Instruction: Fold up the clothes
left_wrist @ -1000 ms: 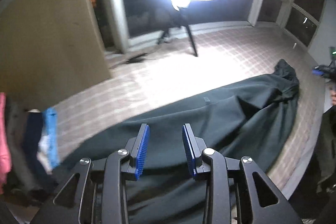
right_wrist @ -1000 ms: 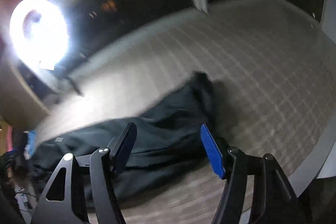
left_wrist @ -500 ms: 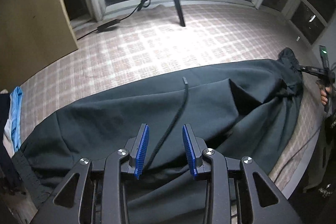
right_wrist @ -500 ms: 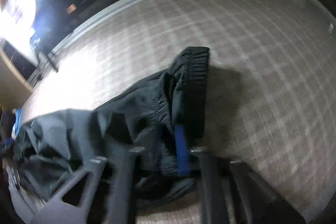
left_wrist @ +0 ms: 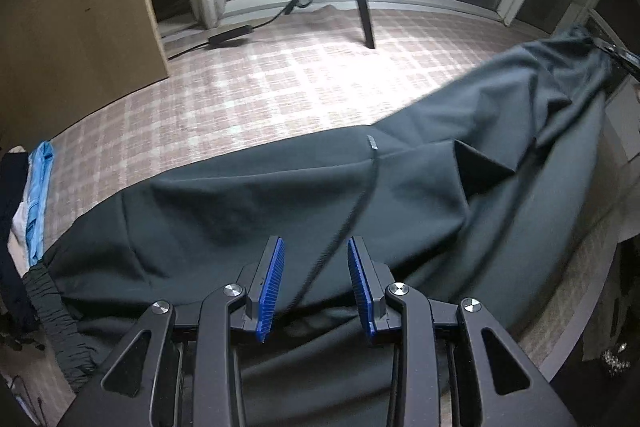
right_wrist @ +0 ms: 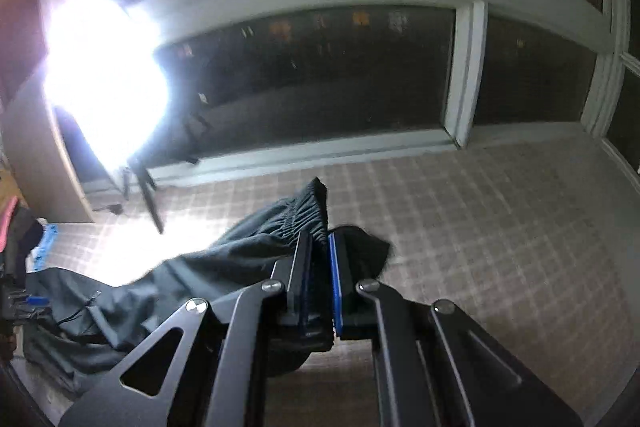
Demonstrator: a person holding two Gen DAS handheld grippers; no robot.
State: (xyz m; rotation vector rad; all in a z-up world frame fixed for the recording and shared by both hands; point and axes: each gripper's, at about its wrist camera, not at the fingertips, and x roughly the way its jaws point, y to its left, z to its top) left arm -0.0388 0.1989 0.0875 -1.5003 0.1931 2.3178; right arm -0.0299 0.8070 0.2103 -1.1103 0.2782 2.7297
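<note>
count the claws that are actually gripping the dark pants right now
1. The right claw is shut on the elastic waistband of the dark pants, lifting that end. The left claw is open above the fabric, gripping nothing.

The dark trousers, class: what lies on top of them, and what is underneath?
A black cord lies across the dark trousers. The checked cloth shows around them; whatever is directly beneath is covered.
</note>
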